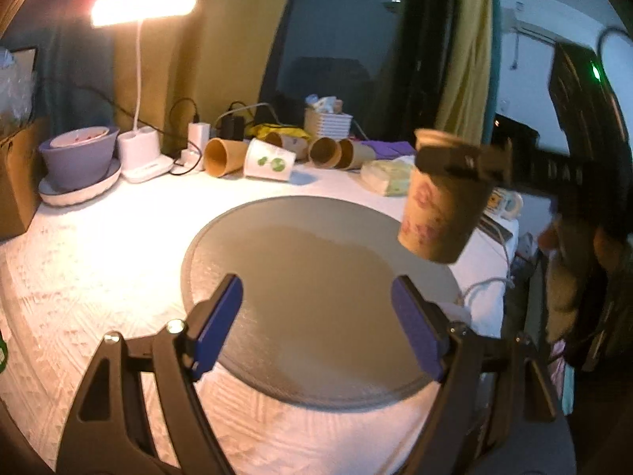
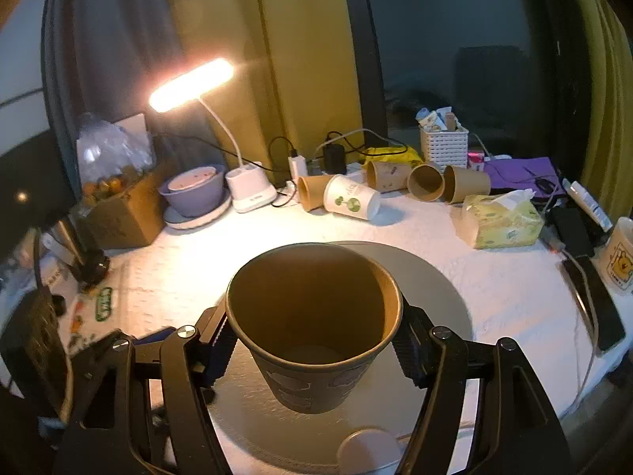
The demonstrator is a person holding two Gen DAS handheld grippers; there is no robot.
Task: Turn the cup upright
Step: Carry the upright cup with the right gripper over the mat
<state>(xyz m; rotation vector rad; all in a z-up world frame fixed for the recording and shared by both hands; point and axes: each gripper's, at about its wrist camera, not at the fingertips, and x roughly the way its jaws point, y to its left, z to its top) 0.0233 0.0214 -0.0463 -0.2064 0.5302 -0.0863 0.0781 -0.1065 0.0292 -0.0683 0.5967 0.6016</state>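
Observation:
A brown paper cup with pink prints (image 1: 441,213) hangs mouth-up, slightly tilted, above the right rim of a round grey tray (image 1: 300,277). My right gripper (image 1: 459,160) is shut on it just under the rim. In the right wrist view the same cup (image 2: 316,336) sits between my right gripper (image 2: 314,346) pads, its open mouth facing the camera, over the tray (image 2: 435,285). My left gripper (image 1: 316,316) is open and empty, low over the tray's near half.
Several paper cups (image 2: 348,198) lie on their sides at the back of the white table. A lit desk lamp (image 2: 249,194), a purple bowl (image 2: 194,194), a tissue pack (image 2: 500,221), a white basket (image 2: 443,146), a mug (image 2: 623,257) and cables stand around.

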